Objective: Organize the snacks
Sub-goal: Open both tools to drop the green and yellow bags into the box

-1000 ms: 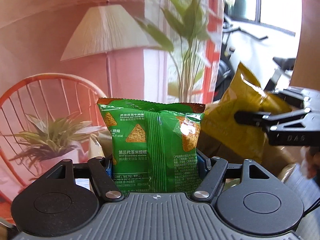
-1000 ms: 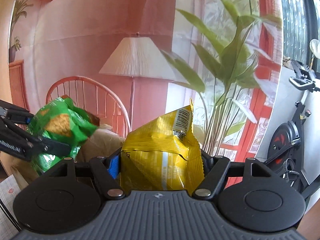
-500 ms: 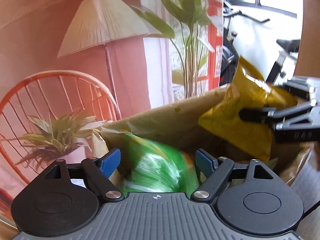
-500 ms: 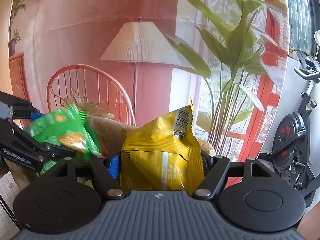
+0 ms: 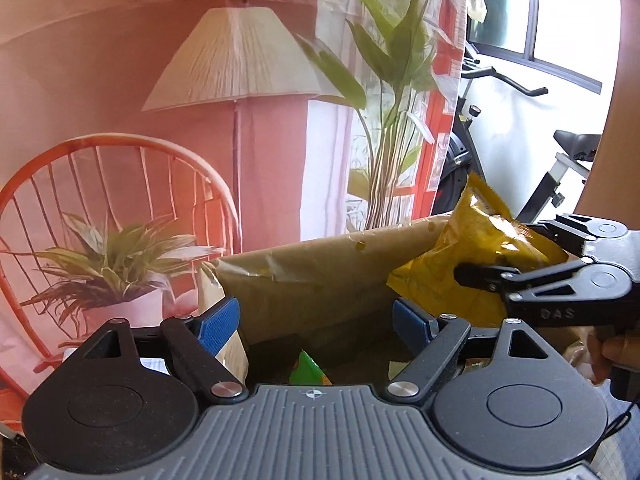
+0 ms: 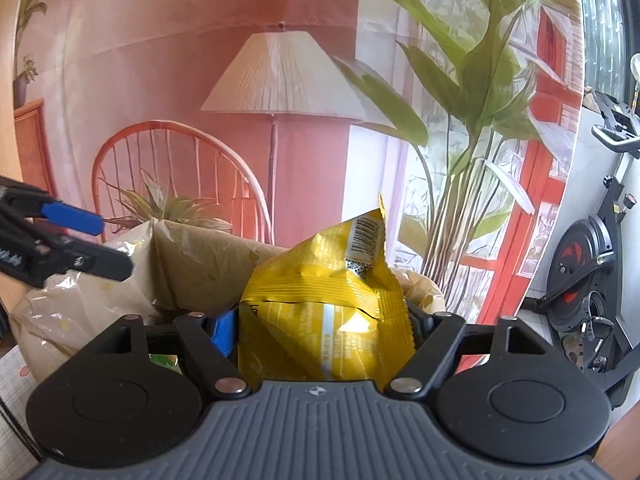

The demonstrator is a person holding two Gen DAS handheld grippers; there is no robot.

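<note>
A green snack bag [image 5: 308,372] lies down inside the open brown paper bag [image 5: 320,264], only its top corner showing. Above the bag's mouth my left gripper [image 5: 316,316] stands open with nothing between its blue pads [image 5: 218,318]. In the right wrist view the left gripper [image 6: 112,246] enters from the left. My right gripper [image 6: 320,328] holds a crinkled yellow snack bag [image 6: 320,308] upright over the paper bag's [image 6: 200,256] right side. Its jaws are opening, with the pads still against the bag. The left wrist view shows the right gripper [image 5: 500,248] on the yellow bag [image 5: 472,248].
A printed backdrop with a lamp, a rattan chair and plants hangs behind the paper bag. An exercise bike [image 6: 592,292] stands at the right. A pale plastic bag [image 6: 60,308] sits left of the paper bag. A person's hand [image 5: 612,356] grips the right gripper's handle.
My left gripper opened and the green snack bag fell from it into the paper bag. The yellow bag stays in my right gripper, almost unmoved.
</note>
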